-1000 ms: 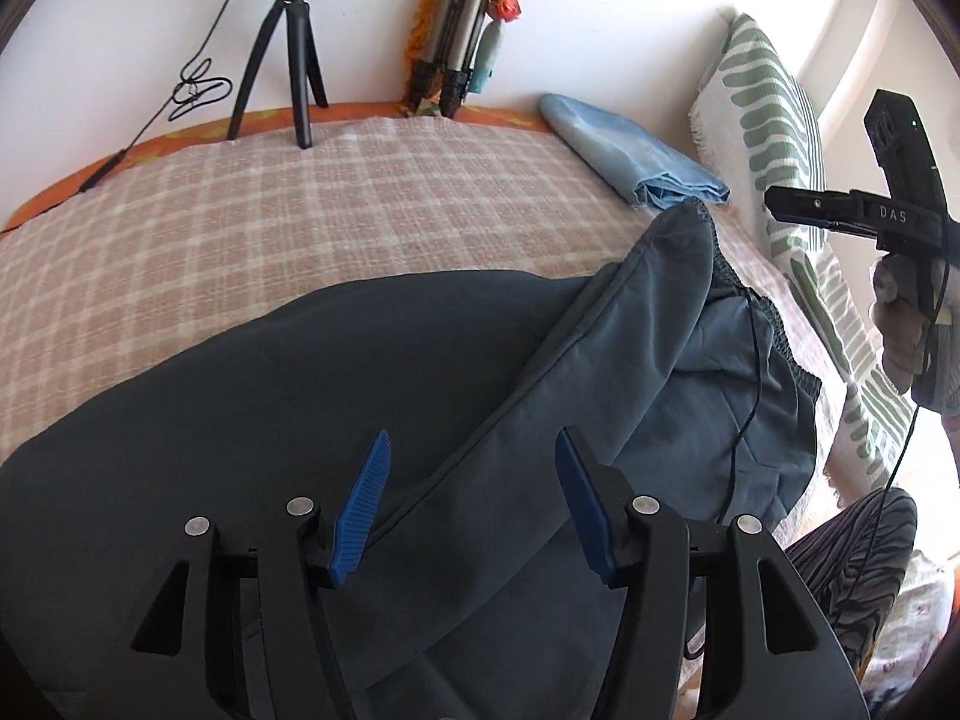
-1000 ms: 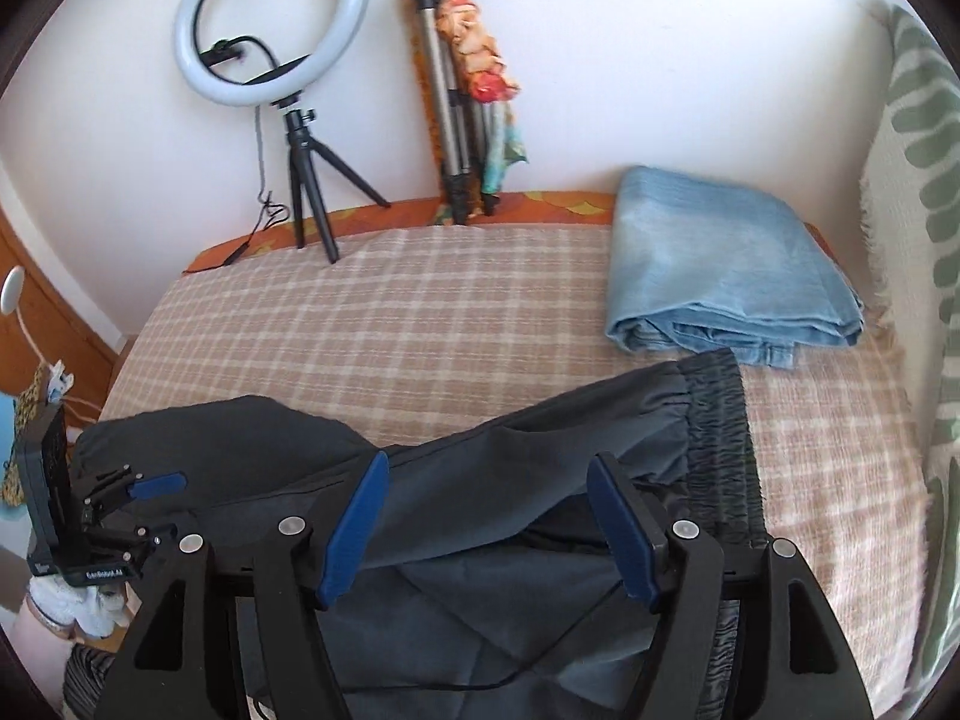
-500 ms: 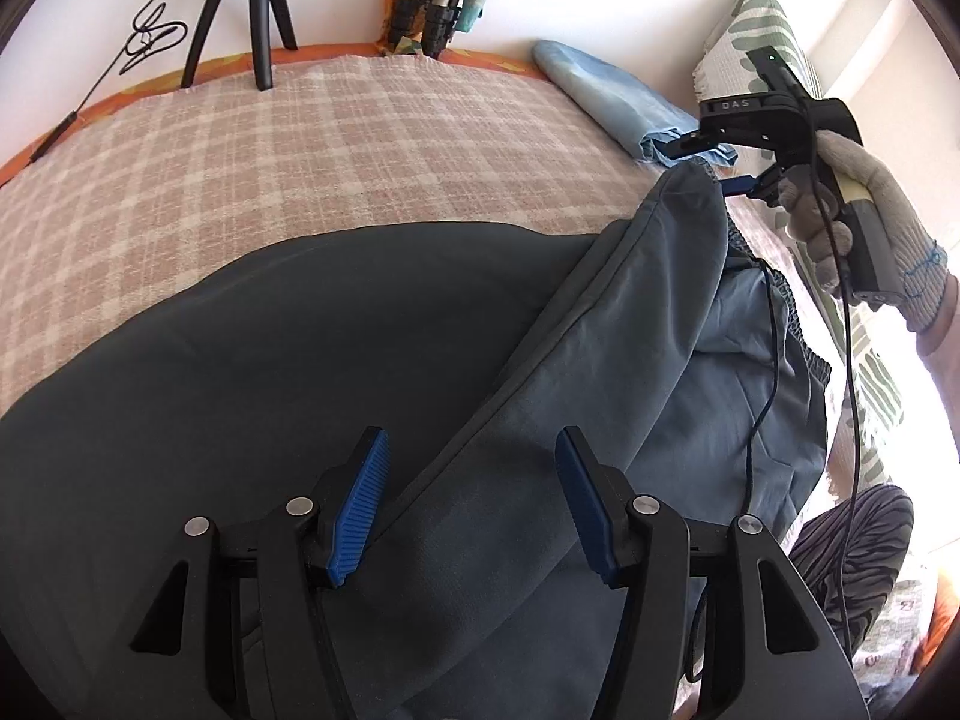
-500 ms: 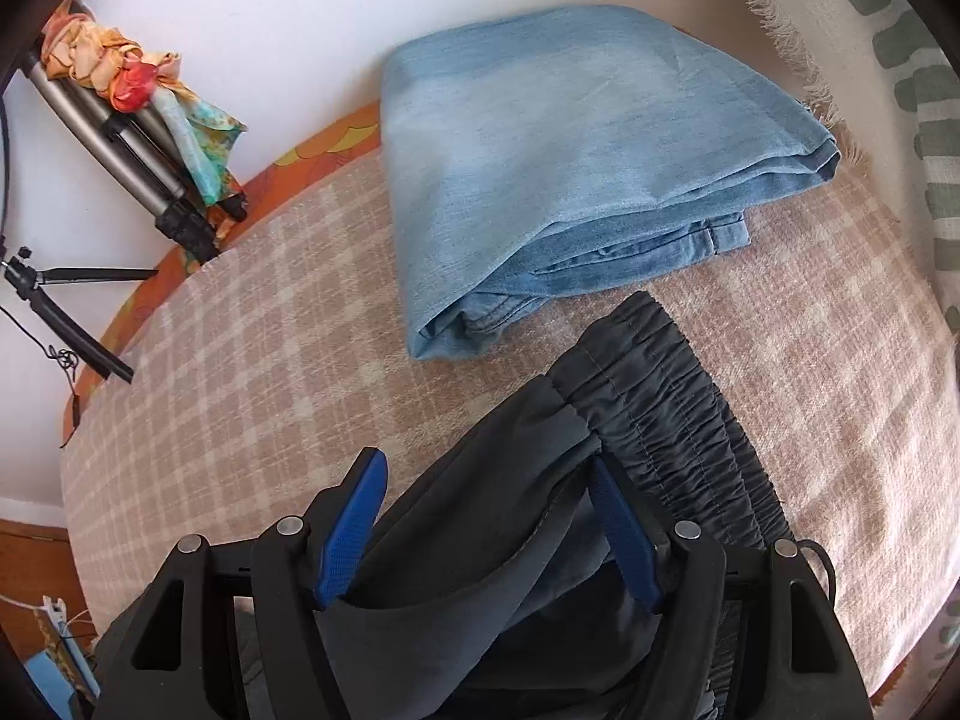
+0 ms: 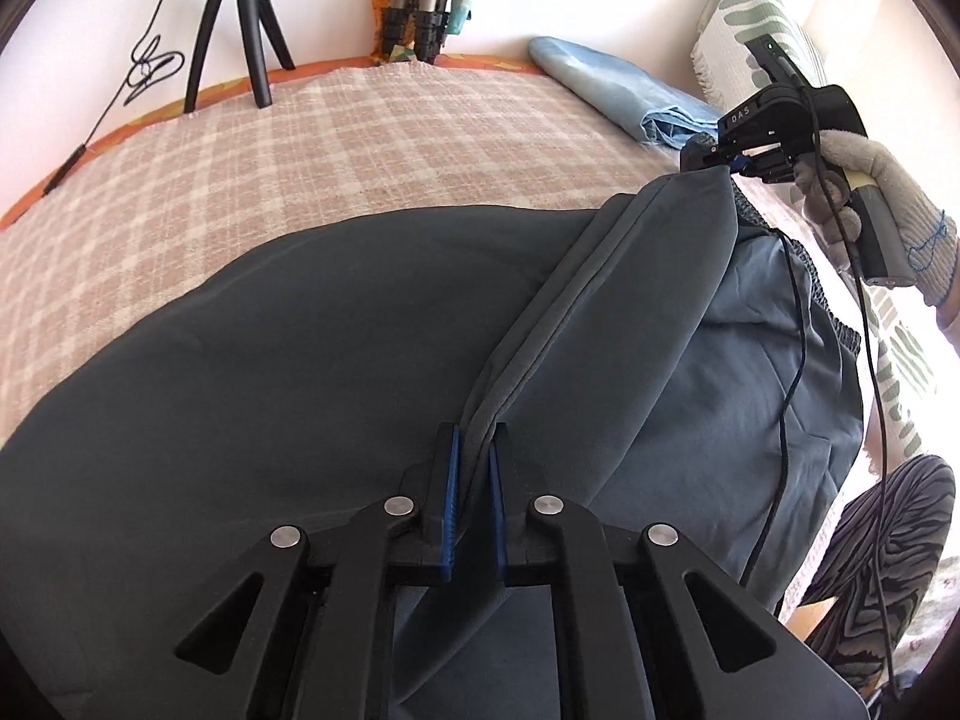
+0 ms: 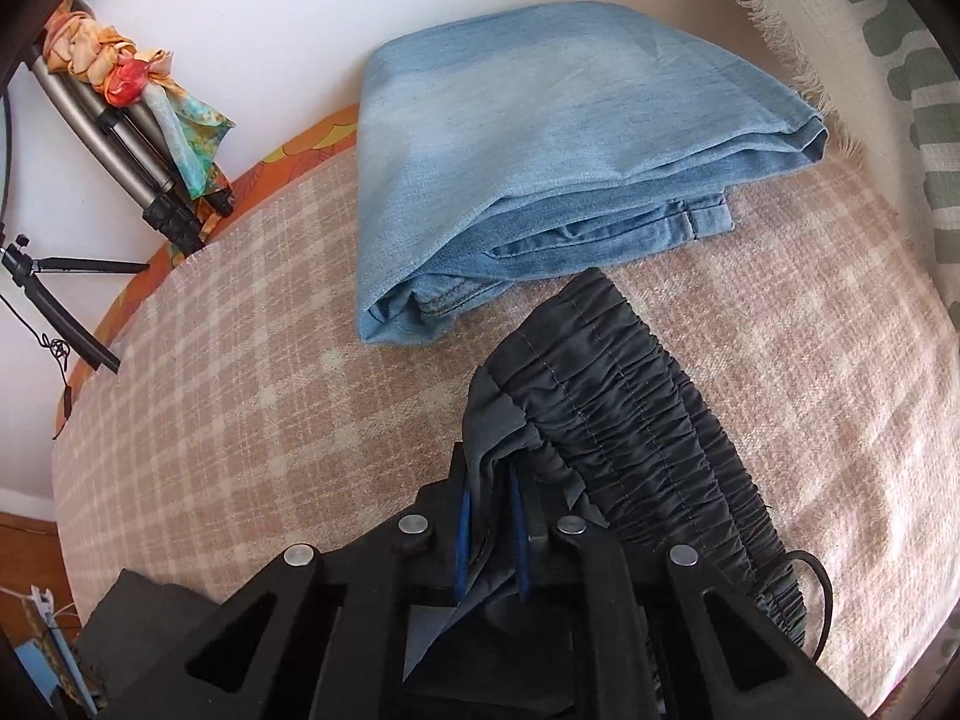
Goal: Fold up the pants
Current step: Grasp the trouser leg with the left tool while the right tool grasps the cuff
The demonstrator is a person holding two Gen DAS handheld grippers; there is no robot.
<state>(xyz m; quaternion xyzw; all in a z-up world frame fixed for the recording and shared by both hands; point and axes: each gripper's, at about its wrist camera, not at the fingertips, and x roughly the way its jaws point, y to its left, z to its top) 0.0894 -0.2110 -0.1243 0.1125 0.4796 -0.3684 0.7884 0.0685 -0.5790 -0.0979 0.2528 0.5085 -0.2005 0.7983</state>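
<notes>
Both tongs were wide open half a second ago; now both are pressed together on cloth. This means, I think, that the grasp step is done and the lifting or folding over can begin.

The pants (image 5: 336, 348) lie on the bed (image 5: 360, 138), dark grey, spread over the checked cover, with the elastic waistband (image 6: 636, 396) toward the folded jeans (image 6: 540, 168) at the far end.

The left tongs (image 5: 474, 480) pinch a long raised fold of the pants, a seam ridge that runs from the blue pads away to the waist. The pads are almost touching, only the thickness of the cloth is between them. The right tongs (image 6: 492, 534) pinch the edge of the pants just beside the gathered waistband; here too the pads are close, with the cloth bunched between. In the left view the right tongs (image 5: 714, 156) are seen at the far top of the same ridge, held by a gloved hand (image 5: 882, 204), and the cloth is drawn up to them in a peak.

So the two tongs hold the same edge at two places, well apart, and the cloth between them looks rather taut. My judgement is that the next move is to carry this edge across the other half. A black cord (image 5: 792, 360) lies over the pants on the right and may get caught in the fold.
</notes>
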